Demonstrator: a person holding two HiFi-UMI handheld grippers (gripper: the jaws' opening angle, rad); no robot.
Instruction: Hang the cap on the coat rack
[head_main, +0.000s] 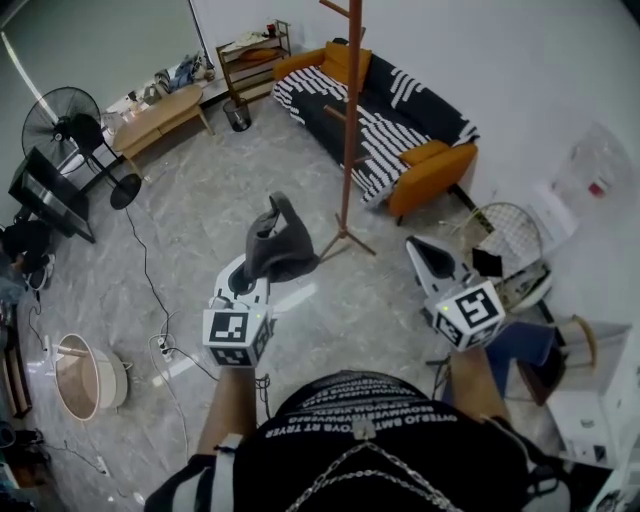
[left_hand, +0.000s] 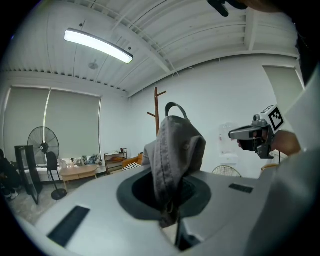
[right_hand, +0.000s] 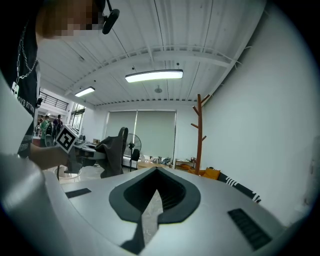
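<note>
**Cap Held Ready, Rack Ahead**

The crumpled grey fabric cap (head_main: 278, 240) is clamped by its lower edge in the left gripper's (head_main: 262, 268) jaws. It is raised upright, likely so that its strap loop stands clear for a peg. The tall brown wooden coat rack (head_main: 350, 120) stands well apart. The right gripper (head_main: 420, 250) hovers alongside, jaws together and empty.

The head view looks steeply down from above the person's chest, with the left gripper (head_main: 266, 258) and right gripper (head_main: 418, 248) near and the coat rack (head_main: 350, 120) farther off on the floor beyond them. The left gripper view looks level along its jaws toward the rack, with the cap (left_hand: 175, 150) close to the lens. The right gripper view also faces the rack, which stands right of centre. All three views share the rack, and each gripper view shows the other gripper at its edge.
</note>
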